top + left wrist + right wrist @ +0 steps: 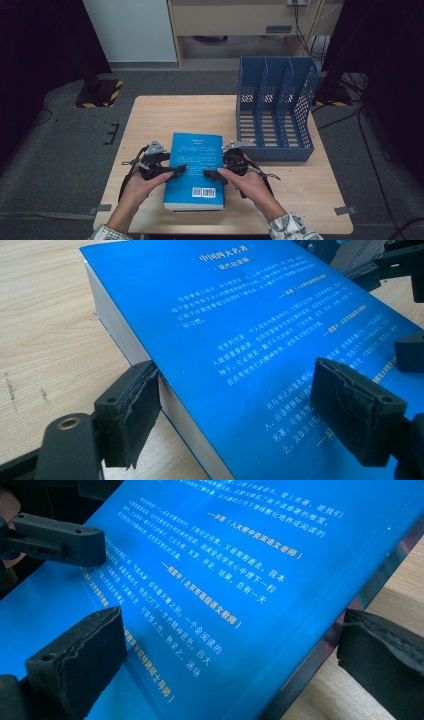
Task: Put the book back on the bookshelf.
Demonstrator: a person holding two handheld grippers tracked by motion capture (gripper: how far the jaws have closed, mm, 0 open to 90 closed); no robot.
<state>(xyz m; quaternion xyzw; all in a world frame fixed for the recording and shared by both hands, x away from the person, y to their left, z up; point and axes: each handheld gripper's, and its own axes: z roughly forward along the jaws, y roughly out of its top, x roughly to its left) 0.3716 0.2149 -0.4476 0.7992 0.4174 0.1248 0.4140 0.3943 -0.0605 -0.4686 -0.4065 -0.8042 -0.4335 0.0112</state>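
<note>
A thick blue book (195,170) lies flat on the wooden table (165,115), back cover up, with white print and a barcode near the front edge. My left gripper (175,171) is open at the book's left side. In the left gripper view (237,390) one jaw touches the white page edge and the other hovers over the cover (240,315). My right gripper (212,175) is open at the right side. In the right gripper view (232,635) one jaw is over the cover (210,570) and the other is beyond the book's edge, above the table.
A blue three-slot file holder (275,105) stands on the table's far right, just behind the book's right corner, slots empty. Bare wood lies left of and behind the book. Dark floor surrounds the table, with cables at the right.
</note>
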